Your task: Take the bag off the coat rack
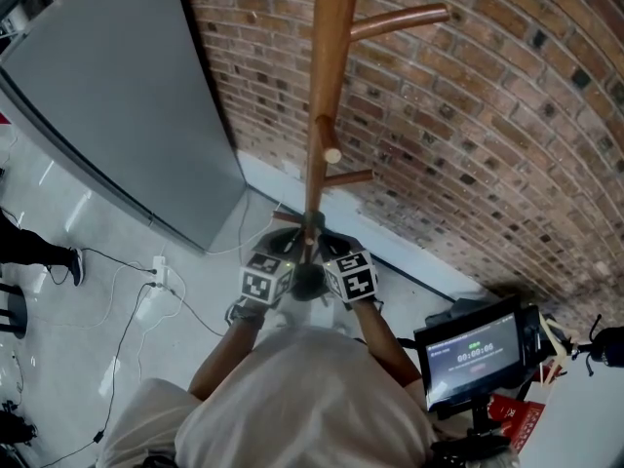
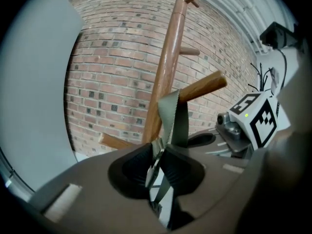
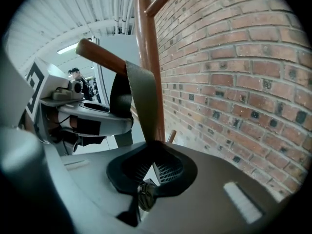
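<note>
The wooden coat rack pole (image 1: 327,76) stands before the brick wall. In the left gripper view an olive bag strap (image 2: 170,116) loops over a slanted peg (image 2: 202,87) and runs down between the jaws beside a metal buckle. My left gripper (image 2: 157,162) is shut on that strap. In the right gripper view the same strap (image 3: 144,96) hangs from the peg (image 3: 100,55), and my right gripper (image 3: 148,172) is shut on its lower end. In the head view both grippers (image 1: 283,252) (image 1: 331,250) meet at the pole. The bag's body is hidden.
A brick wall (image 1: 487,96) runs behind the rack, with a grey panel (image 1: 117,96) leaning at the left. Cables (image 1: 146,291) lie on the pale floor. A small monitor (image 1: 473,354) on a stand is at the lower right. More pegs (image 1: 400,19) jut out higher up.
</note>
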Demonstrator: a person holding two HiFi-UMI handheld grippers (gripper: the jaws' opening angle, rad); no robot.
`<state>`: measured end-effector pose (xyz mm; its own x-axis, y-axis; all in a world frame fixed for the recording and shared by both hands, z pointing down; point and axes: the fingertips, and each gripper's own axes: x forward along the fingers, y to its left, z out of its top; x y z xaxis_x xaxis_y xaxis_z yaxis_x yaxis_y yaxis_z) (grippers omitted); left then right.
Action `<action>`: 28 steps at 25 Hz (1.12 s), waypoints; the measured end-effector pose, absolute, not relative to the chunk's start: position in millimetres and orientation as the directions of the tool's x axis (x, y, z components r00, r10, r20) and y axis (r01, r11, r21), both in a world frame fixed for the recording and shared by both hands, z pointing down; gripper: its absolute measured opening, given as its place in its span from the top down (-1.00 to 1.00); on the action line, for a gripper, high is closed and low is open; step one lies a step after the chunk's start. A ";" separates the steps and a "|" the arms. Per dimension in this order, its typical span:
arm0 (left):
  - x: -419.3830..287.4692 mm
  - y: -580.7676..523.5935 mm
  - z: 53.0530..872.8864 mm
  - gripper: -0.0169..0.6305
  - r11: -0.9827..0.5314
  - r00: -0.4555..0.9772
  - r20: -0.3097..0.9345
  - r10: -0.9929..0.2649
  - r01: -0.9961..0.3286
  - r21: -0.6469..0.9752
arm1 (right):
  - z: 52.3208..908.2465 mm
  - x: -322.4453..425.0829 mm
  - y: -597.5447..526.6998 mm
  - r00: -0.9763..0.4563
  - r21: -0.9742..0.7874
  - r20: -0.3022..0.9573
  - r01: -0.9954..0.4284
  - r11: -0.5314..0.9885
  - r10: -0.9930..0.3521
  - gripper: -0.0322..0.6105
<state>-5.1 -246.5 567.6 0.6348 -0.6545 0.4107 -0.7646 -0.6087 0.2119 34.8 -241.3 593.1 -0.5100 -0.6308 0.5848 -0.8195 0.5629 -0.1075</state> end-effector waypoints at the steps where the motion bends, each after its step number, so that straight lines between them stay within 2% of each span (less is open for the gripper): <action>1: -5.6 -245.4 566.5 0.81 -0.609 0.637 0.409 -0.653 -0.763 0.217 | 591.8 36.1 -240.7 -0.510 -0.113 0.586 -0.821 0.560 -0.630 0.88; 28: -9.2 -205.5 530.8 0.81 -0.682 0.711 0.367 -0.600 -0.694 0.230 | 545.9 39.9 -217.0 -0.554 -0.172 0.557 -0.806 0.566 -0.619 0.88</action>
